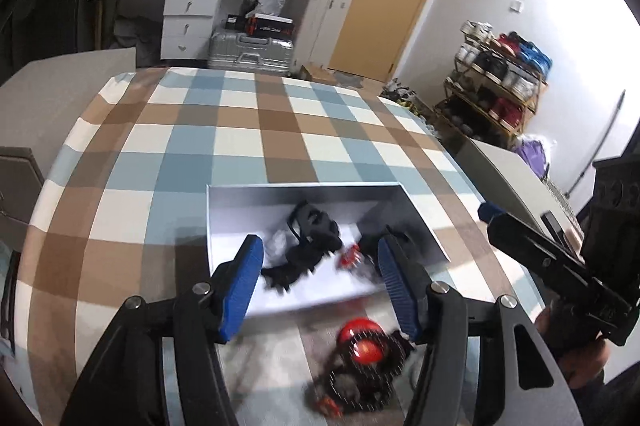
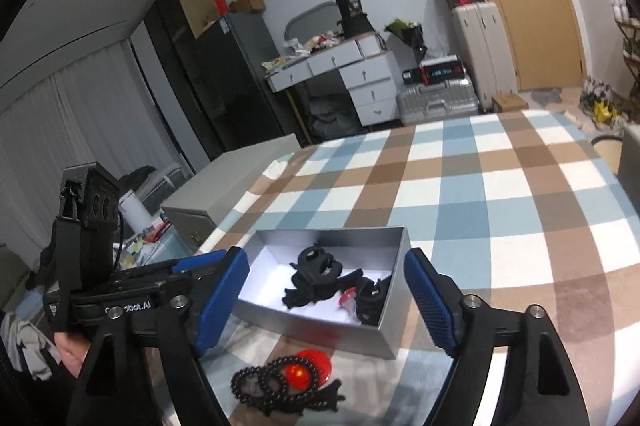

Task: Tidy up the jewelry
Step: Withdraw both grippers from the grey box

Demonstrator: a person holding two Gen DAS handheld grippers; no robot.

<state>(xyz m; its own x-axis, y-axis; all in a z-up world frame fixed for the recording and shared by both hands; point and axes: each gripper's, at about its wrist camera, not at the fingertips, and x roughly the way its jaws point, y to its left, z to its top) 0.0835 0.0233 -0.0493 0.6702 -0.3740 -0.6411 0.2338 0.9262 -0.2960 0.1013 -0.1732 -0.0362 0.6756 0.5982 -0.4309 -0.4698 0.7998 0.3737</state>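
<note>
A silver box with a white floor (image 1: 224, 226) (image 2: 320, 326) sits on the checked tablecloth. It holds black hair clips (image 1: 308, 246) (image 2: 316, 278) and a small red piece (image 1: 350, 258) (image 2: 347, 300). In front of the box lie a red round piece (image 1: 364, 342) (image 2: 308, 372) and black beaded strings (image 1: 352, 386) (image 2: 260, 384). My left gripper (image 1: 320, 286) is open and empty above the box's near edge. My right gripper (image 2: 326, 300) is open and empty, its blue fingers on either side of the box. The right gripper also shows in the left wrist view (image 1: 560, 266).
The checked table (image 1: 240, 130) (image 2: 500, 186) stretches away behind the box. A grey cabinet (image 2: 224, 190) stands off its left side. Beyond are white drawers (image 1: 188, 22), suitcases, a shoe rack (image 1: 496, 94) and a wooden door.
</note>
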